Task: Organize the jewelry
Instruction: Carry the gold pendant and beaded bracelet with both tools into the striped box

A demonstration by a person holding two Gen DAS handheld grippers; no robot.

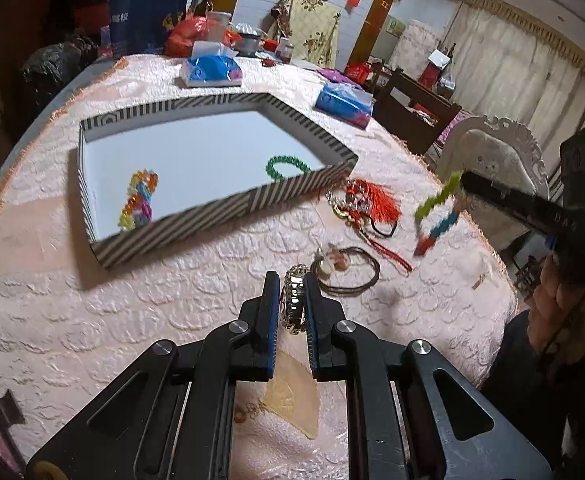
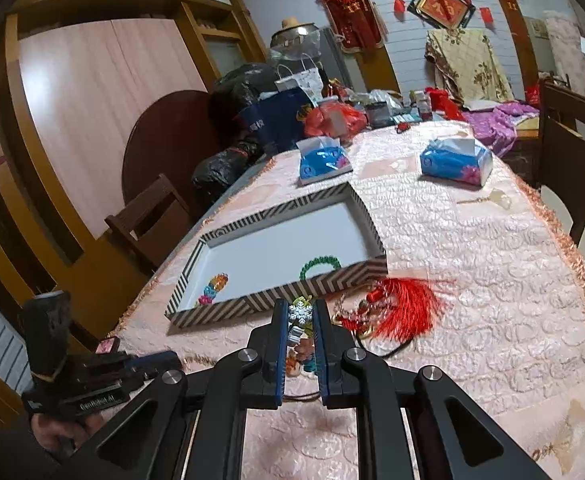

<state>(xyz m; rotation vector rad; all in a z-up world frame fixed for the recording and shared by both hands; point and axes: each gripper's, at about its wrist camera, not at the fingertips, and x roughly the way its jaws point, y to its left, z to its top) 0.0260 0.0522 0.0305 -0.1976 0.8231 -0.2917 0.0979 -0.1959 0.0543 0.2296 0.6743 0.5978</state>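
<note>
Your left gripper pinches the gold watch: stiff, slippery metal, so grip its band. Your right gripper clamps a light, floppy beaded bracelet.

left tongs: clamped, tilted down | right tongs: clamped, tilted down

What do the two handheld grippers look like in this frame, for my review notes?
Both the left gripper and right gripper are matte black, with slotted linkage arms, silver pivot bolts and blue finger pads. White lettering marks each body, and each has a dark pistol-style handle.
</note>
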